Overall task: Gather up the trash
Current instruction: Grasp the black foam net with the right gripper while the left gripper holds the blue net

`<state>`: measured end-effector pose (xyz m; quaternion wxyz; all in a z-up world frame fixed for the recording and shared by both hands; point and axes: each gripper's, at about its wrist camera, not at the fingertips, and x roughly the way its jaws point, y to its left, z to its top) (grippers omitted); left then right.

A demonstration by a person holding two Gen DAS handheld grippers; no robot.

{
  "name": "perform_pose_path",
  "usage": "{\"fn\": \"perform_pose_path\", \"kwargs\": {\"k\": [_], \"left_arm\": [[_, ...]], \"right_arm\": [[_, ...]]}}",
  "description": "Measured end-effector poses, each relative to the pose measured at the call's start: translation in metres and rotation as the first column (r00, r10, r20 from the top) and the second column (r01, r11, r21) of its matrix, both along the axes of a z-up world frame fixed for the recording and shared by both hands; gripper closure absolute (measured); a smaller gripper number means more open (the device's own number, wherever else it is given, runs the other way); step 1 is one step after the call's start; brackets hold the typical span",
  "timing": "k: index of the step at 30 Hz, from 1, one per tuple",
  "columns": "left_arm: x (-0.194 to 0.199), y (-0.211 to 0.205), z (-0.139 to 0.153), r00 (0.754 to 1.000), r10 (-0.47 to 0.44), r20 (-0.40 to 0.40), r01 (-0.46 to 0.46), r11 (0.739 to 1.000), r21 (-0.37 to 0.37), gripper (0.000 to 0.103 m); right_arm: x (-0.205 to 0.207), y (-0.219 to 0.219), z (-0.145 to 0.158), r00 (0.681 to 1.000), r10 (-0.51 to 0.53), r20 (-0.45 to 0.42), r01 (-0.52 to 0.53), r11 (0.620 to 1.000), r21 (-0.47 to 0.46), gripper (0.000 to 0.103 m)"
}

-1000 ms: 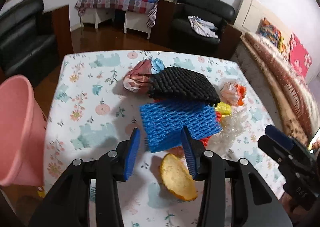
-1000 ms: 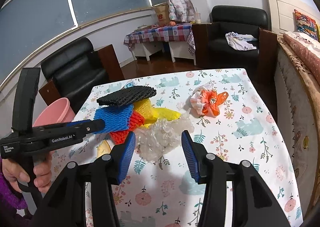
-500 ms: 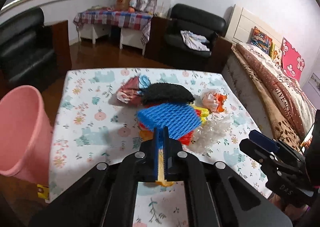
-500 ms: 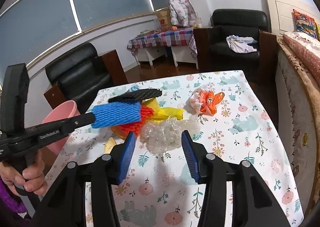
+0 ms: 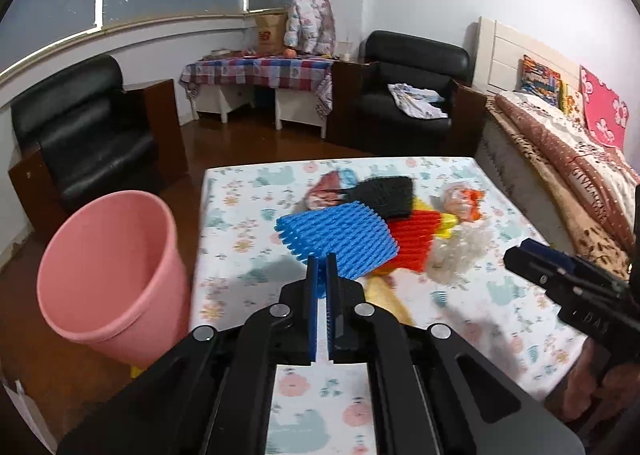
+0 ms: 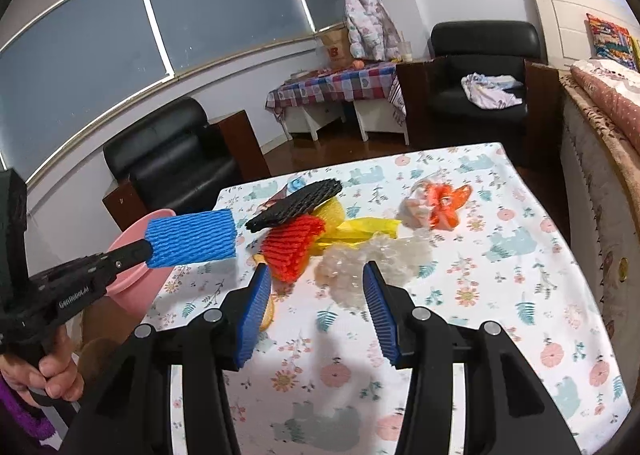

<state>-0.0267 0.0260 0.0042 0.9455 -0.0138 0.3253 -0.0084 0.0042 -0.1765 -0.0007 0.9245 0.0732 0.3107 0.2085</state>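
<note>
"GenRobot.AI" on left gripper [image 6: 148,251] body

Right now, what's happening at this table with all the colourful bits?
A person is clearing trash with a hand-held gripper in each hand. The left hand-held gripper is shut on a blue foam net, lifted off the table and carried near the pink bin. The right hand-held gripper hangs open over the clear crumpled plastic. Red foam net, black foam net and other scraps lie on the flowered tablecloth.

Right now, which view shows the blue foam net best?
Right wrist: the blue foam net shows whole from the side, pinched in the left claw above the table. Left wrist shows it foreshortened, its near edge hidden by the claw.
</note>
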Motion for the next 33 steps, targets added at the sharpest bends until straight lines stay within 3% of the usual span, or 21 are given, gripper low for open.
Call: {"fn": "perform_pose_path", "kwargs": {"k": [3,10,22,24,29,33], "left_arm": [[0.002,0.017,-0.010,0.999,0.033,-0.001,-0.033,0.999,0.010,0.100],[0.014,0.049,-0.034,0.996,0.071,-0.053,-0.073,0.996,-0.045,0.100],[0.012,0.056,-0.041,0.999,0.023,-0.040,-0.027,0.995,-0.095,0.100],[0.012,0.055,-0.041,0.999,0.017,-0.039,-0.020,0.995,-0.097,0.100],[0.009,0.052,-0.040,0.999,0.011,-0.036,-0.014,0.996,-0.091,0.100],[0.006,0.050,-0.038,0.999,0.016,-0.029,-0.018,0.996,-0.090,0.100]], "right_arm": [[0.011,0.015,-0.001,1.000,0.016,-0.021,-0.016,1.000,-0.008,0.056],[0.051,0.051,0.014,0.998,0.051,-0.042,-0.050,0.999,0.022,0.056],[0.105,0.074,-0.006,0.989,-0.054,-0.138,0.053,0.999,-0.009,0.056],[0.112,0.073,-0.010,0.986,-0.065,-0.155,0.065,0.998,-0.005,0.059],[0.123,0.070,-0.019,0.982,-0.076,-0.172,0.077,0.997,-0.004,0.091],[0.113,0.064,-0.018,0.988,-0.069,-0.135,0.070,0.998,0.001,0.094]]}}
